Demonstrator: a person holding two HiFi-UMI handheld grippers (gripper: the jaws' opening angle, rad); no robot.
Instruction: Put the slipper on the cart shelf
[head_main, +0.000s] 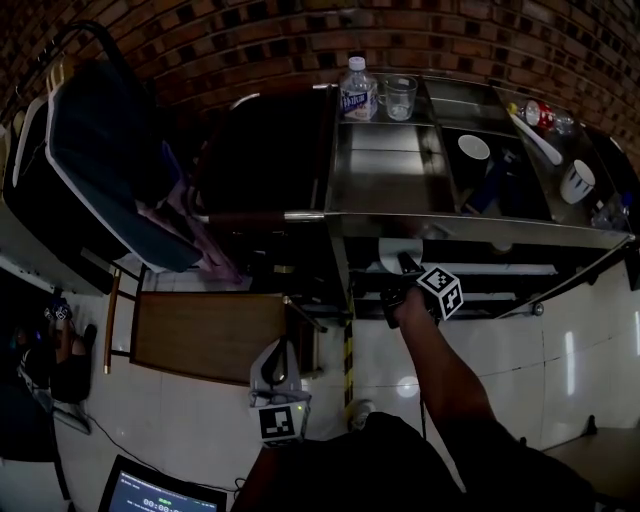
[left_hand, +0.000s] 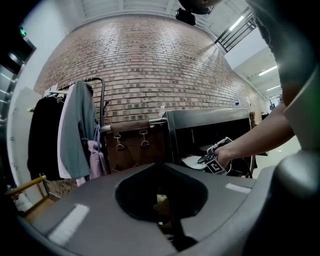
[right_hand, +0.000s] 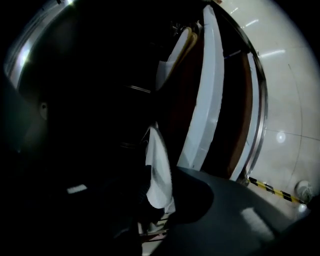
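- Left gripper (head_main: 278, 350): hangs low beside the person's body, short of the cart (head_main: 385, 215) and to its left. Its jaws are together with nothing between them, and it takes no part in the placing.
- Right gripper (head_main: 405, 272): reaches under the cart's top into the dark bay. Its jaws are clamped on the slipper (right_hand: 160, 172).
- Slipper: white, thin and seen edge-on in the right gripper view. It is held inside the cart, at the cart shelf (head_main: 500, 270). Whether its sole already rests on the shelf cannot be told.
- Handling (judgement): the slipper is probably light and soft, with a sole that bends. A pinch across the sole's edge, as here, should carry it. The free end may droop and catch the shelf's lip, so it is best set down flat before the jaws part.
- Water bottle (head_main: 357, 90): stands at the far-left corner of the cart's top surface, clear and capped. Its fill level cannot be read.
- Glass cup (head_main: 399, 97): stands just beside the bottle, toward the cart's middle. It looks empty.
- White bowl (head_main: 473, 148): sits in the cart's middle well. Its contents cannot be made out.
- White mug (head_main: 578, 180): stands at the cart's right end, with a white spoon (head_main: 538, 138) lying behind it.
- Brick wall (head_main: 300, 30): rises behind the cart.
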